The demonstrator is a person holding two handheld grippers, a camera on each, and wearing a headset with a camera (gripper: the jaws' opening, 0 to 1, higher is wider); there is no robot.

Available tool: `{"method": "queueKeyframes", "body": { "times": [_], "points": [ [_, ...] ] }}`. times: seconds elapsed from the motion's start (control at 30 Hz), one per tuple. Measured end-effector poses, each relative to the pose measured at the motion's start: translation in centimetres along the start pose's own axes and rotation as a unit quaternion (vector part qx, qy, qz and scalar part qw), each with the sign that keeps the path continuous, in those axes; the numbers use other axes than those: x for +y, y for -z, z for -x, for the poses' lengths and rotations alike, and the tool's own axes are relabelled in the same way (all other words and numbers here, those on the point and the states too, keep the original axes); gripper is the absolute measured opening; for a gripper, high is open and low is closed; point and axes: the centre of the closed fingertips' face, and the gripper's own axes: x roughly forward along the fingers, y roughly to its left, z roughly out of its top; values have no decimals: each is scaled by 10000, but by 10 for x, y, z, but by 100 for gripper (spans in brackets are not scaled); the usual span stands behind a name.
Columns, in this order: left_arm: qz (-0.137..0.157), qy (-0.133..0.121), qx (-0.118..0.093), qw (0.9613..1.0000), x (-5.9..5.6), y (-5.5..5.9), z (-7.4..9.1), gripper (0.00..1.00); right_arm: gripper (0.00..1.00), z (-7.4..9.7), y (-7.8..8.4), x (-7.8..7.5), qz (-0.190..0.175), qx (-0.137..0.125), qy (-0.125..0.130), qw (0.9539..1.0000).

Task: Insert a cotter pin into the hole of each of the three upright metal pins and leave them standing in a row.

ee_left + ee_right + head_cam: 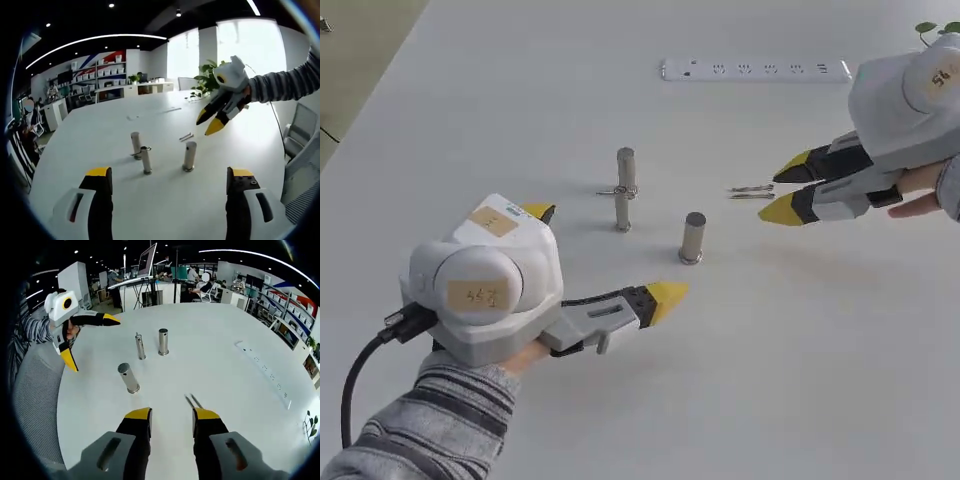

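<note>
Three upright metal pins stand on the white table: a far one (626, 165), a middle one (622, 212) and a right one (693, 238). A cotter pin (614, 191) sticks through the top of the middle pin (145, 161). Two loose cotter pins (750, 191) lie flat just in front of my right gripper (782, 188), which hovers open and empty; they show between its jaws in the right gripper view (192, 401). My left gripper (603, 252) is open wide and empty, low over the table on the near side of the pins.
A white power strip (757, 70) lies at the back of the table. A potted plant (932, 29) is at the far right corner. The table's left edge (360, 95) drops to the floor. A black cable (360, 375) trails from my left gripper.
</note>
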Motion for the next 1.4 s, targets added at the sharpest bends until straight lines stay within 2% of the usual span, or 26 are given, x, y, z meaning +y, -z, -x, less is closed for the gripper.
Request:
{"method": "queueKeyframes", "body": {
  "times": [0.1,0.23,0.43,0.63,0.93,1.33,1.4],
  "points": [
    [11,-15,-14,10000,1,-1,1,93,26,-3,4,-4,150,207,-51,9997],
    [-2,-37,21,10000,3,1,1,93,23,-9,9,-9,177,380,-75,9991],
    [0,-69,35,10000,4,1,1,91,18,-16,12,-17,231,497,-22,9985],
    [-67,-23,99,9999,1,8,-1,90,16,-23,18,-27,75,607,-35,9981],
    [-61,7,136,9999,1,10,0,88,13,-33,29,-32,85,797,-121,9967],
    [-86,-86,177,9998,5,13,-1,87,7,-35,32,-28,196,1027,-274,9941],
    [-68,-81,178,9998,6,13,-1,86,6,-35,33,-31,289,1105,-282,9931]
  ]
}}
